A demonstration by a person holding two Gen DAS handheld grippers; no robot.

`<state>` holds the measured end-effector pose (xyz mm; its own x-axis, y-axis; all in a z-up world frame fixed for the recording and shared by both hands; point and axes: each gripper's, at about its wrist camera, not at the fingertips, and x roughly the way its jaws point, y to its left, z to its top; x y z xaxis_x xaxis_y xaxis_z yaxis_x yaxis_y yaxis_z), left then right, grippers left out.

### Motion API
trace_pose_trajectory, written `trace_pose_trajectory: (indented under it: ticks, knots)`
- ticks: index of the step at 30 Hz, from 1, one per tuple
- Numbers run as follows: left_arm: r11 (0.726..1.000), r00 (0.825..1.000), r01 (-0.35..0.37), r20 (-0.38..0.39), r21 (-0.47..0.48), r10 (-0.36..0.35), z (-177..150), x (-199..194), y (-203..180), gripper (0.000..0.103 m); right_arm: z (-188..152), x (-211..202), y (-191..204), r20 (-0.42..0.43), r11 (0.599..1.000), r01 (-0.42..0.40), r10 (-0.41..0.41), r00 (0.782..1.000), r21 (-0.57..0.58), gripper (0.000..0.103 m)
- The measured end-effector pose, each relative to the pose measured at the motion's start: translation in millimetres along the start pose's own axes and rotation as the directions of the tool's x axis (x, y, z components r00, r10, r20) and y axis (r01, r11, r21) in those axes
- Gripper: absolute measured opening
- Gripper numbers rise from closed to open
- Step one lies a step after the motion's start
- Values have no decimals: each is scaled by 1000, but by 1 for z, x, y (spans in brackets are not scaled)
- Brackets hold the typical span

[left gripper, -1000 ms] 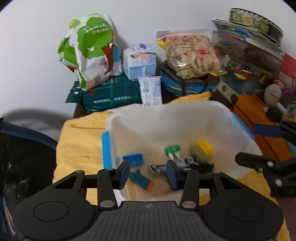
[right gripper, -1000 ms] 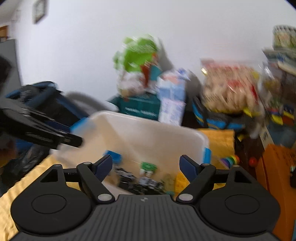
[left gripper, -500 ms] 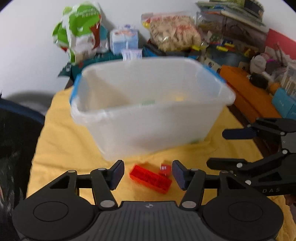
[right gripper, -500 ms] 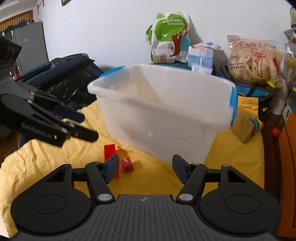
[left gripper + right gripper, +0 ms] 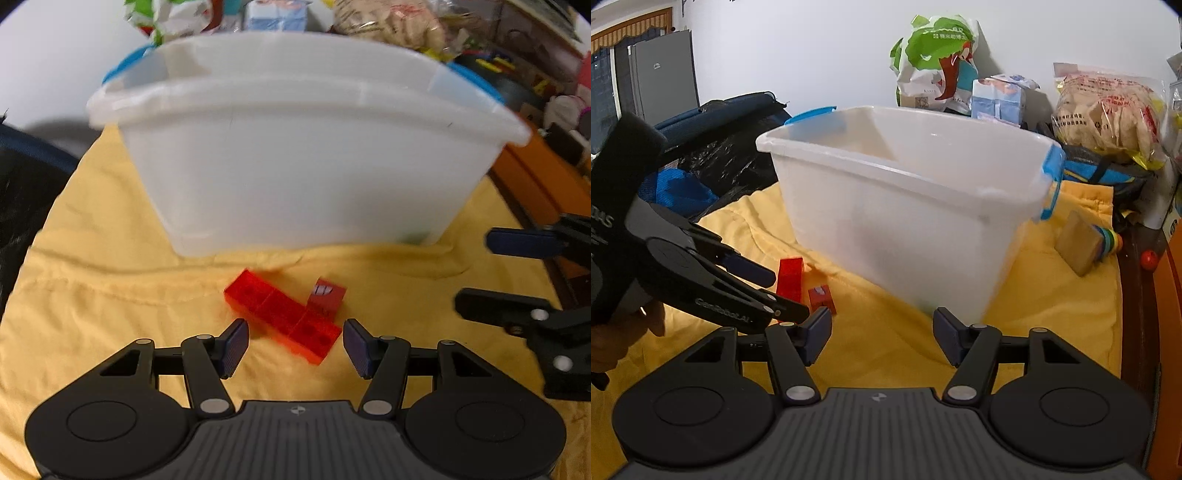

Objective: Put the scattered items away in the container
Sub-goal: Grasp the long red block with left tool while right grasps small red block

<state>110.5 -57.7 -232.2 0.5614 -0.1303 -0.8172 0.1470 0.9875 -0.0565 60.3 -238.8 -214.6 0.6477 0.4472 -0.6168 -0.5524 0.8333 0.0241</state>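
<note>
Inspecting the pick: we find the left gripper (image 5: 295, 345) low over the yellow cloth (image 5: 110, 314), the long red brick (image 5: 282, 315) lying just ahead of its fingertips and partly between them.
Left gripper state: wide open, nothing held; neither pad touches the brick.
Right gripper state: the right gripper (image 5: 882, 338) is likewise wide open and empty, hanging off to the right of the pick, with only cloth between its fingers.
Target location: the long red brick lies flat and skewed on the cloth, in front of the white container (image 5: 306, 177) and outside it; the small red block (image 5: 327, 293) stands against its far right edge, apparently touching.
Other scattered items: in the right wrist view a wooden block (image 5: 1078, 245) with coloured rings lies on the cloth beyond the container's right corner.
Handling judgement: we judge both red pieces to be light, rigid moulded plastic with smooth faces, not fragile, liable to skid or pivot if pinched off centre.
Recommended hold: across the brick's two long side walls near mid-length, with the gripper turned to match the skew.
Risks noted: the cloth is soft and creased, so a pad may catch a fold; closing may knock the small block away.
Container contents: hidden by the frosted wall; we cannot tell.
</note>
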Motion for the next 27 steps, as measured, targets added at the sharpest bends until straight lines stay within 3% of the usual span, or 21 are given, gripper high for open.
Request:
trace_pose_trajectory:
  ticks: [8, 13, 17, 24, 27]
  knots:
    - [997, 998, -64, -3, -32, 64, -9, 1, 21, 59, 1, -2, 6, 19, 1000, -16, 16, 1000, -5, 65]
    - [998, 998, -63, 12, -11, 63, -10, -1, 33, 59, 4, 26, 17, 13, 999, -27, 27, 1000, -20, 63]
    - [998, 997, -69, 29, -2, 69, -7, 4, 39, 59, 4, 50, 24, -3, 999, -33, 33, 999, -12, 54]
    - [998, 998, -60, 35, -1, 60, -6, 7, 58, 59, 5, 71, 34, -11, 999, -48, 48, 999, -13, 54]
    - [999, 998, -51, 40, 1, 51, -5, 9, 65, 59, 4, 77, 36, -29, 999, -39, 38, 999, -17, 34]
